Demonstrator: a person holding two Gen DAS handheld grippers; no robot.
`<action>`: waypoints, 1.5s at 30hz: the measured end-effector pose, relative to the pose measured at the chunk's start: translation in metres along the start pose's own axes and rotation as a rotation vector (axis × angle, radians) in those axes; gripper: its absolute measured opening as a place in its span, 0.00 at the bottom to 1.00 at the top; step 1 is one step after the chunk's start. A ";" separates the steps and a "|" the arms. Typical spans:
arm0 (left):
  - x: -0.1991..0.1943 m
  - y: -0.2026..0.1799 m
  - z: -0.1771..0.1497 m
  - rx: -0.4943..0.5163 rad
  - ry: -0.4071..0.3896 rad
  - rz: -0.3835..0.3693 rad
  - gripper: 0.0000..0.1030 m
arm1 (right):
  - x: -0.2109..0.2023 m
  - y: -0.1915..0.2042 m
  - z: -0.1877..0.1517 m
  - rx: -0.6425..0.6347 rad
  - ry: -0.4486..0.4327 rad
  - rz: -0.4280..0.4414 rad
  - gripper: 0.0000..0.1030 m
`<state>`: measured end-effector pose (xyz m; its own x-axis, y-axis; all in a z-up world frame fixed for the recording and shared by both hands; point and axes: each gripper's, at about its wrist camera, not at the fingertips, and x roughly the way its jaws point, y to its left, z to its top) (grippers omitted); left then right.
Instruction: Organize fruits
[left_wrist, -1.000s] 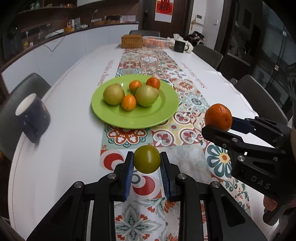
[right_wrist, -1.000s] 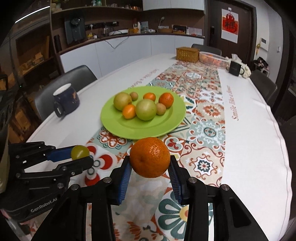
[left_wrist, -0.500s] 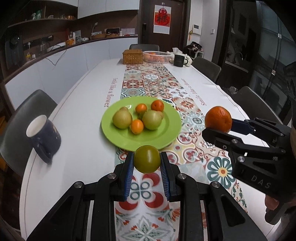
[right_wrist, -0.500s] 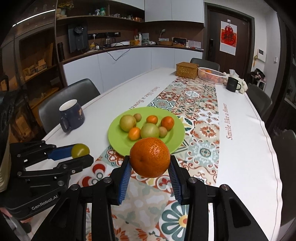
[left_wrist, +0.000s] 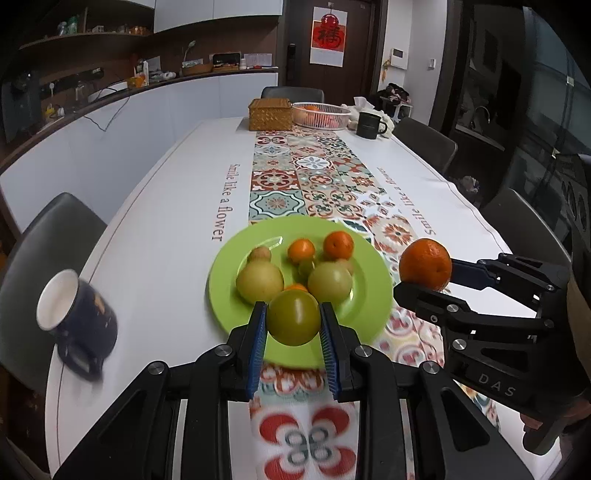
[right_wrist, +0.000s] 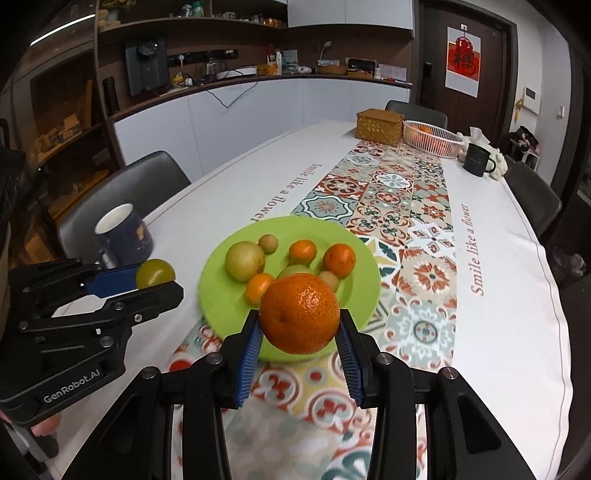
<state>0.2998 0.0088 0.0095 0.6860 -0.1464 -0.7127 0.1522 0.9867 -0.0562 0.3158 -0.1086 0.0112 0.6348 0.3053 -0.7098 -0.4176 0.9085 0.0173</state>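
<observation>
**Two grippers carrying fruit toward a green plate**

While the left gripper (left_wrist: 293, 323) is clamping a green fruit (left_wrist: 293, 322) between its blue pads, the right gripper (right_wrist: 300, 320) is gripping an orange (right_wrist: 299, 314); both fruits are hanging in the air over the near rim of the green plate (left_wrist: 373, 295). Lowering each fruit into a bare patch before letting go would probably be stopping it rolling into the fruit already lying there. Casings are reading "GenRobot.AI" and "DAS". Farther along, the tablecloth (right_wrist: 476, 254) is reading "Smile like a flower".
</observation>
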 end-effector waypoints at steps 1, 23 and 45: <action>0.004 0.002 0.004 -0.002 0.001 -0.007 0.27 | 0.004 -0.001 0.003 -0.001 0.004 0.000 0.40; 0.099 0.026 0.043 0.017 0.097 -0.105 0.27 | 0.093 -0.013 0.035 -0.036 0.081 0.029 0.40; 0.043 0.038 0.018 0.023 0.001 0.130 0.62 | 0.076 -0.003 0.029 -0.051 0.007 0.009 0.59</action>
<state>0.3473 0.0391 -0.0108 0.7005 -0.0174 -0.7134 0.0783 0.9955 0.0526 0.3843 -0.0803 -0.0219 0.6265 0.3111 -0.7146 -0.4556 0.8901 -0.0119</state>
